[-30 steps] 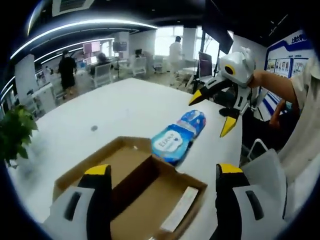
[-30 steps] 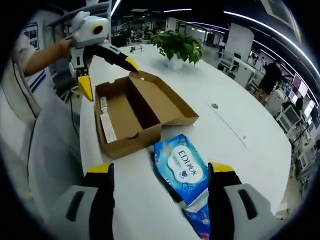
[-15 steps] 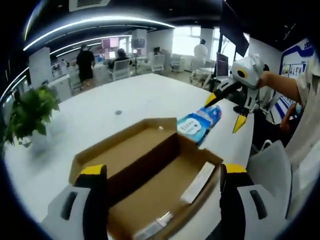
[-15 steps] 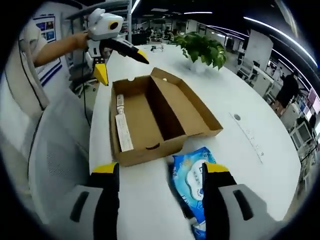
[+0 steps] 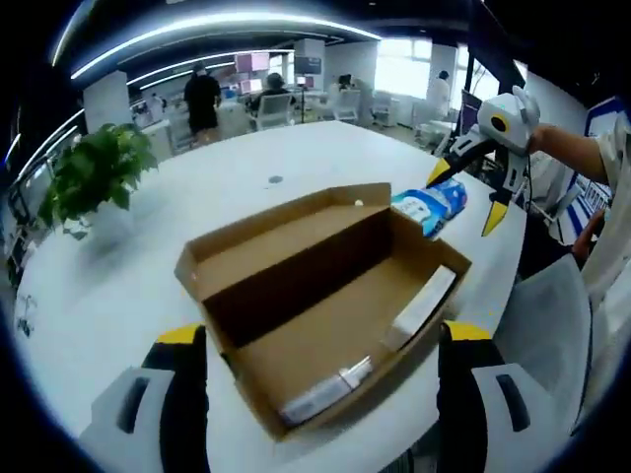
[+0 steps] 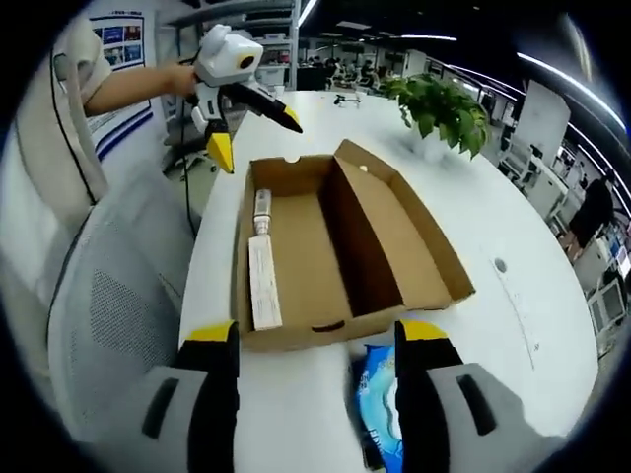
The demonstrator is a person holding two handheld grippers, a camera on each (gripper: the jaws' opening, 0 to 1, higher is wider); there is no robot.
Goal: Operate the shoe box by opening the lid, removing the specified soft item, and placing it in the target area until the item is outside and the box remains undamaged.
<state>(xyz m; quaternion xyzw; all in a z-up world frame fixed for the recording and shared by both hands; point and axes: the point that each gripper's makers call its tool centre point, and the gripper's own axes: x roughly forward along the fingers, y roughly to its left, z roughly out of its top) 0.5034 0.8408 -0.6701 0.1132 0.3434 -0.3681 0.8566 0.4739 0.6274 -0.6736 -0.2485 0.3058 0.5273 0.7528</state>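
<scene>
A wide white table [image 5: 148, 286] in an open office, desks and people far behind, a potted plant [image 5: 94, 172] toward its far side. The wipes pack [image 6: 380, 409], the soft item I was after, lies flat on the table outside the shoe box [image 5: 325, 305], just beside the box's short end wall; in my right gripper view it sits low between my jaws, its long axis running roughly along my line of sight. My right gripper [image 6: 315, 340] hovers above it with both jaws spread wide and nothing in them. From my left gripper view the same pack [image 5: 427, 204] peeks past the box's far corner, so the right hand is clearly the nearer one if the pack needs any nudge. My left gripper [image 5: 315, 340] is also spread wide and empty, hanging over the other end of the box. The box stands open, lid folded back flat beside the tray, cardboard looking sound; a long white strip [image 6: 262, 294] and a small tube-like thing lie along one inner wall. I judge the task near its end.
</scene>
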